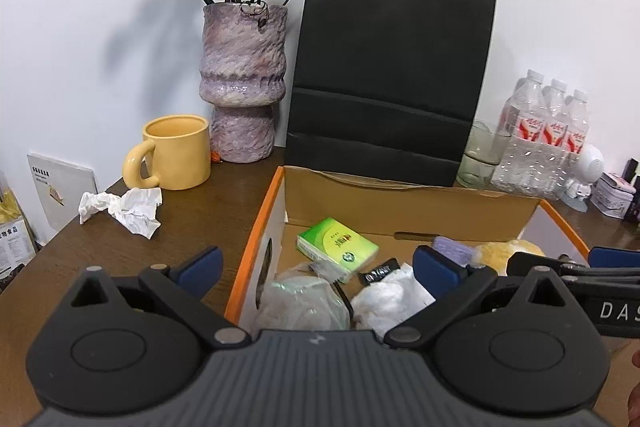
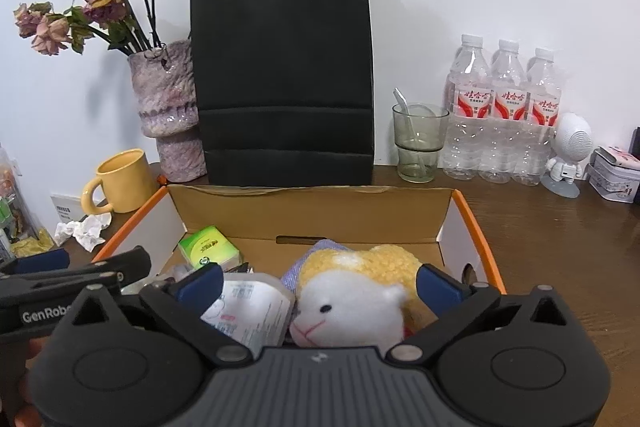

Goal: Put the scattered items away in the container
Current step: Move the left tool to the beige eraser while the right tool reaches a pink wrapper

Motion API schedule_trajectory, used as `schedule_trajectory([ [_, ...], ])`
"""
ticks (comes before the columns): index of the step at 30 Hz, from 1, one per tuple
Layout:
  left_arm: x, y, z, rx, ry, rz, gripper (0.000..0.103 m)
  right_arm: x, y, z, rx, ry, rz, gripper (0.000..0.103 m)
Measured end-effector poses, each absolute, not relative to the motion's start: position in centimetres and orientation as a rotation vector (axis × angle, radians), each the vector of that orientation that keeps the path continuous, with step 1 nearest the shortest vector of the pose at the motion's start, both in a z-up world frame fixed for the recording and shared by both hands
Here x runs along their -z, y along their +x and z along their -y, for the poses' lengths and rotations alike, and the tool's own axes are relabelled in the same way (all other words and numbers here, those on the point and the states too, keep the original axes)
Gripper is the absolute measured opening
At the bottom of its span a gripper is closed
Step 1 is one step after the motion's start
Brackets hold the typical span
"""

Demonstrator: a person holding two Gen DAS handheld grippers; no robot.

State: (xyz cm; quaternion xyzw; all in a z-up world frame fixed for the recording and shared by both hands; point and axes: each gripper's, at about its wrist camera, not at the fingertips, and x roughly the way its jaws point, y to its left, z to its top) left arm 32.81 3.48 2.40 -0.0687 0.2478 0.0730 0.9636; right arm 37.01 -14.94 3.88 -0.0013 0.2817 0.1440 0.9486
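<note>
Brown desk [image 2: 560, 247], cardboard box [image 2: 312, 211] ahead. My right claw [image 2: 320, 283] spread wide above plush sheep [image 2: 352, 299], not gripping. My left claw [image 1: 320, 263] apart, empty; crumpled tissue [image 1: 124, 211] left of it.

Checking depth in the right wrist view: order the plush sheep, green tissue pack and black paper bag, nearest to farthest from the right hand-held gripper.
1. Plush sheep, between the fingers, in the box.
2. Green tissue pack, left, deeper in the box.
3. Black paper bag, behind the box, by the wall.
</note>
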Motion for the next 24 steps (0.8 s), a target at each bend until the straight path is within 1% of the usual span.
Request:
schedule_trajectory([
  [13, -2.5, 26.3, -1.7, -0.081, -0.148, -0.508, 0.103, -4.9, 30.2, 19.1, -0.277, -0.014, -0.541, 0.103],
  [24, -0.4, 23.8, 0.2, -0.050, -0.109, -0.575, 0.103, -2.1, 26.7, 21.6, -0.274, -0.018, -0.600, 0.103],
])
